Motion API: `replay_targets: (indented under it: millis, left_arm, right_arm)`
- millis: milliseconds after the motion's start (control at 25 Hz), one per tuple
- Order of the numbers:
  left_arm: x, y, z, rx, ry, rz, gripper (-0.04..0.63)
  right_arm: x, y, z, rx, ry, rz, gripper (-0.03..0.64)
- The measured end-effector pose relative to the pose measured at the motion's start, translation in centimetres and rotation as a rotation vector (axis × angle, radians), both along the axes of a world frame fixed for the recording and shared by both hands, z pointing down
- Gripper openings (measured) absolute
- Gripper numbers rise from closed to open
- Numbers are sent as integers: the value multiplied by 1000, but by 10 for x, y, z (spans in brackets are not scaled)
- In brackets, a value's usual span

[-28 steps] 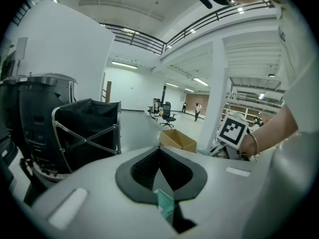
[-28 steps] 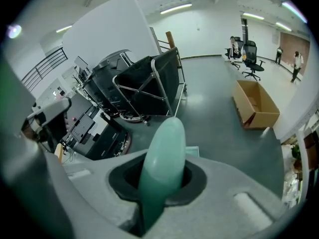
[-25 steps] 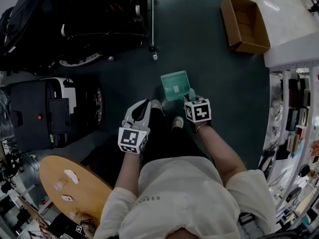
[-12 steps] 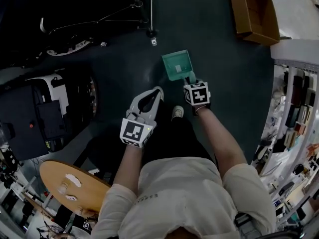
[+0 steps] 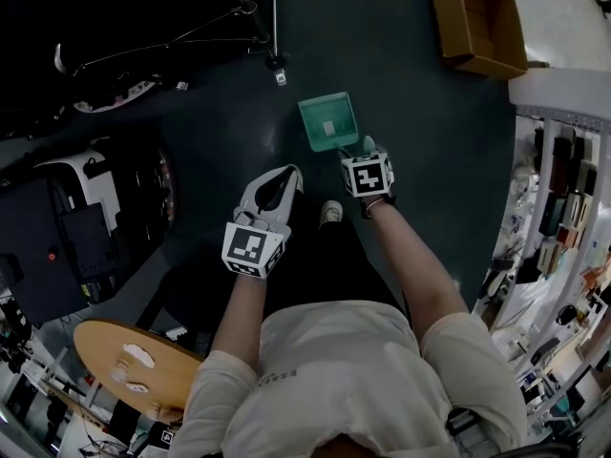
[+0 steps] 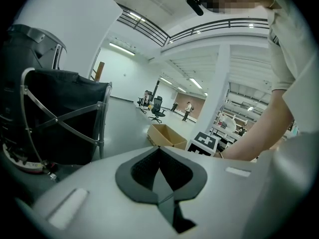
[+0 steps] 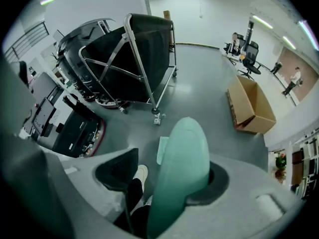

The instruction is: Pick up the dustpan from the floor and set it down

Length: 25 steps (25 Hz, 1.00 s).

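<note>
One green dustpan [image 5: 327, 122] lies on the open floor, well apart from the one cardboard box [image 5: 477, 22]. Its handle stands between the right gripper's [image 7: 168, 177] jaws, which have just been opening and now stand wide. The left gripper's [image 5: 289, 173] jaws are together and empty.

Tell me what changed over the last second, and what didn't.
The right gripper sank with the green dustpan toward the floor, and its jaws have just been opening: the handle now stands between them, no longer clamped. The left gripper stayed shut and empty; the cardboard box kept its place.
</note>
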<state>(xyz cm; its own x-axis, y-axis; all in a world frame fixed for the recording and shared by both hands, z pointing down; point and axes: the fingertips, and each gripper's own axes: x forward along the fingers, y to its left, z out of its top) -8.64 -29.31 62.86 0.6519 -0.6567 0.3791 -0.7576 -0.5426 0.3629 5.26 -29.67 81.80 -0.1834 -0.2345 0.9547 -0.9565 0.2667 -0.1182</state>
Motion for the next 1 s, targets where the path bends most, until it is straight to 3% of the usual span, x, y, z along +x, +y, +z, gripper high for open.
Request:
replay_targets:
  millis: [160, 320, 360, 440, 600, 760, 1000]
  left_arm:
    - [2, -3, -11, 28, -3, -16, 15]
    - [-2, -5, -34, 71, 16, -66, 15]
    - [-3, -4, -43, 82, 22, -86, 15]
    - [-4, 1, -61, 100, 28, -129, 15]
    - [6, 30, -92, 131, 7, -162, 15]
    - [24, 68, -125, 152, 66, -190, 15]
    - [45, 130, -145, 199, 22, -112, 15]
  right_arm:
    - [11, -18, -23, 139, 63, -64, 291]
    - [18, -19, -89, 312, -19, -67, 288]
    - [22, -15, -108, 361, -32, -72, 256]
    - [32, -1, -142, 451, -18, -79, -8]
    - [50, 36, -182, 530, -48, -59, -9]
    - [60, 65, -211, 578, -121, -34, -9]
    - [73, 112, -254, 649, -192, 37, -9]
